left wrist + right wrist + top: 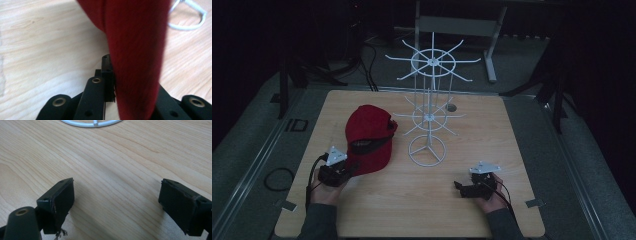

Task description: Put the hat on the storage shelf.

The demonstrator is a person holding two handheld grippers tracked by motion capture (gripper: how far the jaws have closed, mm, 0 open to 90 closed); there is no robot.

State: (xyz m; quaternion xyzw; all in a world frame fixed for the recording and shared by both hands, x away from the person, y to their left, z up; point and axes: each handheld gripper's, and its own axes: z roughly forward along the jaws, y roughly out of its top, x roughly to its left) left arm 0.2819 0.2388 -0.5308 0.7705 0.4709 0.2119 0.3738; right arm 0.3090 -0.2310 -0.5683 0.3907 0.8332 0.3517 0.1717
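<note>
While the person's forearms come in over the near edge of the tabletop (412, 210), both hands sit low on the wood, each with its tool. Nearest on the right, the right gripper (460, 188) rests on the bare boards with its jaws spread wide and nothing between them; from its own camera I see plain wood grain and, further on, a curve of white wire. Over on the left, the left gripper (353, 170) has pinched the near edge of the red cap (369, 137), and its own camera shows a fold of red cloth clamped tight between the black jaws. So the grasp looks done, to my eye, but the cap lies on the tabletop, left of centre, not yet raised. It is a soft, deep red baseball cap, crown slumped a little, with a dark band showing along the opening and the brim towards the person. Just beside it to the right stands the white wire display rack (428, 105), a ring base (427, 150) on the wood, a thin post, and two tiers of spoke hooks, all bare. My guess is that the cap is meant for one of those hooks, which would leave the lift, the carry across and the hanging all to come.
</note>
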